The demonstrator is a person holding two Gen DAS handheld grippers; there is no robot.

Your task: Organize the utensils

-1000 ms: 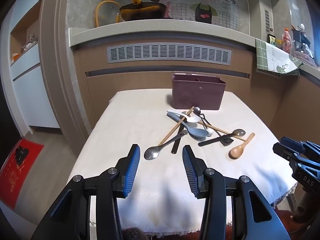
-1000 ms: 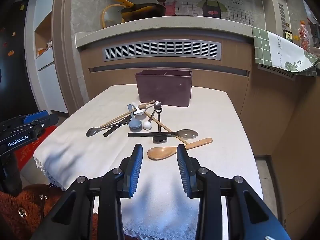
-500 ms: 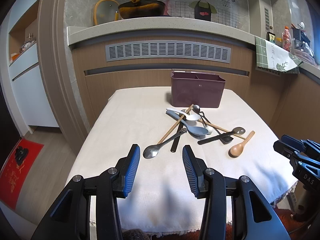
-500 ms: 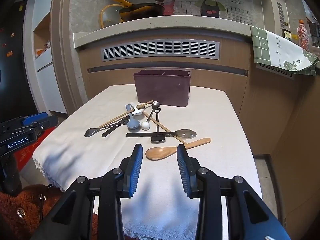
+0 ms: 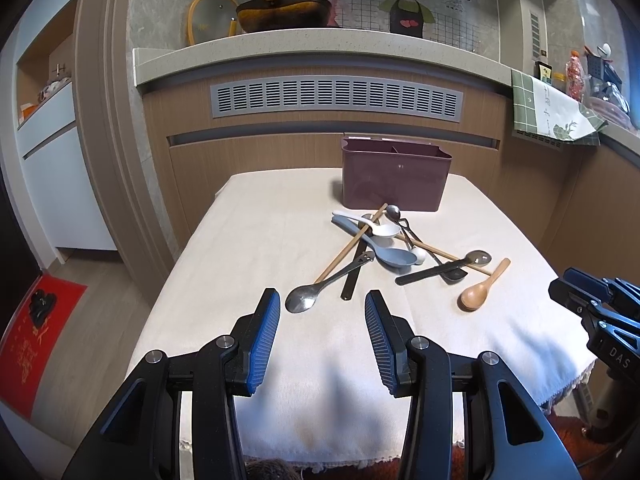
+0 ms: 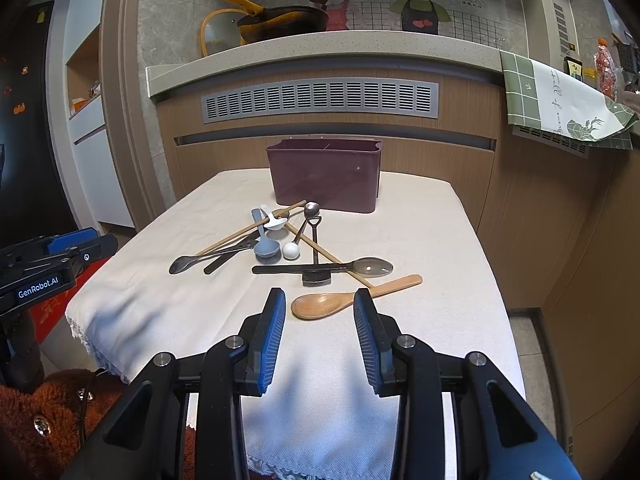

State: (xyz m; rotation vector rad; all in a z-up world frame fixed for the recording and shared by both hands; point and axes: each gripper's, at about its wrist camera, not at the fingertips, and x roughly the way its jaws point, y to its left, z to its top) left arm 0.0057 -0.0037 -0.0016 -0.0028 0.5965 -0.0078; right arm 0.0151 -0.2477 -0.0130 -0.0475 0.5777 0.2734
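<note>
Done: nothing; holder (image 6: 325, 184) at the far end shows no utensils.
Left: the whole spoon pile (image 6: 288, 246) near it.
Left gripper (image 5: 322, 330): fingers apart, empty.
Right gripper (image 6: 320, 326): fingers apart, empty.

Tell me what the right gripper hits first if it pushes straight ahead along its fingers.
Most likely the wooden spoon: its bowl lies just beyond the open right gripper, on the tablecloth. Depth is uncertain.

I saw a maroon bin (image 6: 324, 184), a tan wooden spoon (image 6: 340, 300), a blue-grey spoon (image 5: 384, 250), and a green-checked towel (image 6: 560, 104) over a cream surface (image 6: 420, 240).
</note>
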